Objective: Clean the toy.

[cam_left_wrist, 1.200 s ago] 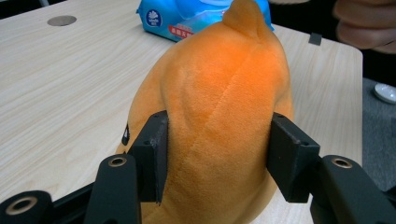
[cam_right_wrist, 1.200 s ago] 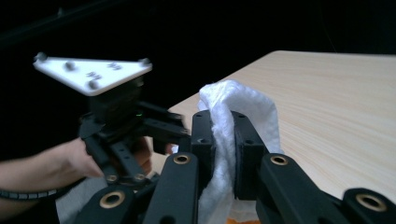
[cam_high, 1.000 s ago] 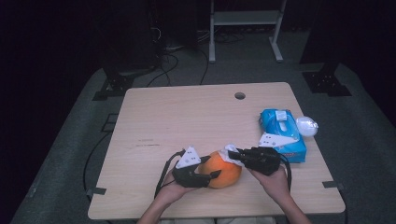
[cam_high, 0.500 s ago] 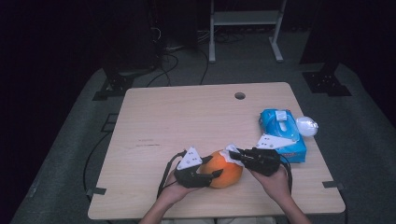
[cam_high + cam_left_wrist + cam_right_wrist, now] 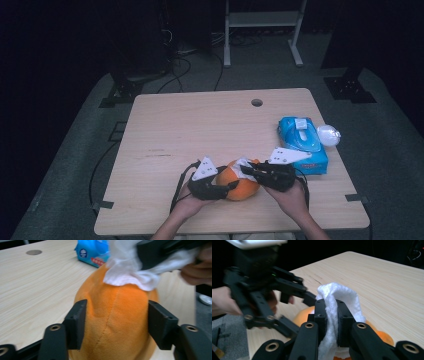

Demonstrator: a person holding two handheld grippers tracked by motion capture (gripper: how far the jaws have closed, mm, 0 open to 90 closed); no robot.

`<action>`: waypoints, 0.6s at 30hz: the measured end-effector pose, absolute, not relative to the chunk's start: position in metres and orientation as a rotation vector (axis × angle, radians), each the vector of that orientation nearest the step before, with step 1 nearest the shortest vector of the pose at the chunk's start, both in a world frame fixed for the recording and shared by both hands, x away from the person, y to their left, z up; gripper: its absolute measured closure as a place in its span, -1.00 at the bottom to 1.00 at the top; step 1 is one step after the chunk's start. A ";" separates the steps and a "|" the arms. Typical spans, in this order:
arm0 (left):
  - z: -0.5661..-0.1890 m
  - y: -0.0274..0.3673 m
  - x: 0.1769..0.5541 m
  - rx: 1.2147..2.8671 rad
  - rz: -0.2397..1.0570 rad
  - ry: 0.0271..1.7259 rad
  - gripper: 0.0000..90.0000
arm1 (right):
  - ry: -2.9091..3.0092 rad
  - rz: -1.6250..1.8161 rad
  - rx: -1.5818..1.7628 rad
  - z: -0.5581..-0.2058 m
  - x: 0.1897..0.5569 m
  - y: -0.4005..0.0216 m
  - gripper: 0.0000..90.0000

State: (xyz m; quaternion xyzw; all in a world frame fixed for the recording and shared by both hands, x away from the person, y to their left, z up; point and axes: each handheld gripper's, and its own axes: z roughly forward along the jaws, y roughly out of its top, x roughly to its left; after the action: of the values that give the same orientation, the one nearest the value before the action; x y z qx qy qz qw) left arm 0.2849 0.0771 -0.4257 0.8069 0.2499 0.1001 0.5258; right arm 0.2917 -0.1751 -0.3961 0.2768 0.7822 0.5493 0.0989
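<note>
Our left gripper (image 5: 115, 322) has just been opening a little yet clasps the orange plush ball (image 5: 117, 320), near the blue tissue pack (image 5: 302, 145); our right gripper (image 5: 332, 315) pinches a white tissue (image 5: 337, 297) atop it.

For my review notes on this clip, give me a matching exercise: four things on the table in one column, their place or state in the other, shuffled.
Things:
1. orange plush toy
2. white cloth
3. blue tissue pack
4. white ball

Places or states:
A. pinched in the right gripper
B. beside the tissue pack, at the table's right edge
C. between the left gripper jaws
D. flat on the table, right of the hands

Pairs: 1-C, 2-A, 3-D, 4-B
</note>
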 end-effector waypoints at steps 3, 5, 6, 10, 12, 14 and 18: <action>-0.426 0.075 0.284 1.929 0.218 0.565 -0.14 | 2.294 1.622 0.885 -0.403 0.300 -0.186 0.79; -0.427 0.073 0.286 1.924 0.223 0.571 -0.31 | 2.285 1.611 0.908 -0.405 0.303 -0.191 0.79; -0.428 0.072 0.287 1.931 0.233 0.579 -0.43 | 2.282 1.599 0.911 -0.405 0.302 -0.191 0.79; -0.437 0.073 0.293 1.946 0.194 0.631 -0.65 | 2.286 1.614 0.905 -0.404 0.299 -0.187 0.79; -0.438 0.075 0.293 1.943 0.205 0.629 -0.45 | 2.298 1.617 0.866 -0.402 0.293 -0.178 0.78; -0.433 0.076 0.289 1.947 0.255 0.608 -0.19 | 2.313 1.640 0.826 -0.402 0.289 -0.171 0.78; -0.422 0.078 0.283 1.908 0.278 0.589 -0.01 | 2.273 1.624 0.848 -0.400 0.294 -0.177 0.79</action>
State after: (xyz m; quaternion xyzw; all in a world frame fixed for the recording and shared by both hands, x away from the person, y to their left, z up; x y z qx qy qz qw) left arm 0.2832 0.0778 -0.4216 0.8005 0.2471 0.1168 0.5333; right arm 0.2935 -0.1775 -0.4002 0.2888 0.7737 0.5528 0.1110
